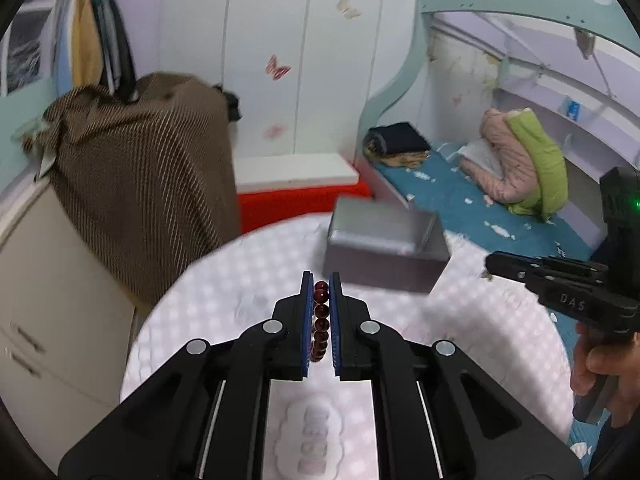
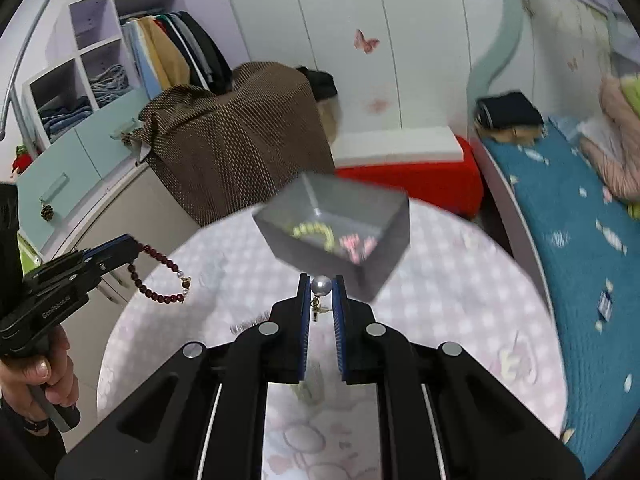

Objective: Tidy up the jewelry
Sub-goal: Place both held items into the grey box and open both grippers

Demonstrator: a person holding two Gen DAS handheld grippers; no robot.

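A: While both grippers hang above the round table (image 1: pixel 224 280), what does each one hold?

B: Left gripper (image 1: pixel 321 280): jaws closed on a dark red bead bracelet (image 1: pixel 321 322). From its own camera the beads run in a single file between the blue pads. From the right camera the same gripper (image 2: pixel 134 246) sits at the far left, and the bracelet (image 2: pixel 160 276) hangs from its tip as a loop in the air, with a small gold clasp and pale beads at the lower right of the loop.

A: And the right?

B: Right gripper (image 2: pixel 321 284): jaws closed on a pearl earring (image 2: pixel 321 286). The grey pearl is pinched at the very tips; a small gold fitting dangles below it between the fingers. In the left camera this gripper (image 1: pixel 490 262) enters from the right edge, a hand (image 1: pixel 596 364) on its handle; the pearl cannot be made out there.

A: Where is the box?

B: Grey open box (image 2: pixel 360 256) stands on the table, at the far side, just beyond both gripper tips. Blurred. Inside it, a yellowish-green string of beads (image 2: pixel 314 232) lies left and something pink (image 2: pixel 358 246) lies right; neither can be told more exactly.

A: Table surface?

B: White cloth with a pale pink check and a faint cartoon print near the cameras. Behind the table: a brown patterned cloth (image 1: pixel 140 184) draped over something at far left, a red box with a white top (image 1: pixel 296 196) in the middle, a bed with a blue cover (image 1: pixel 460 200) at right.
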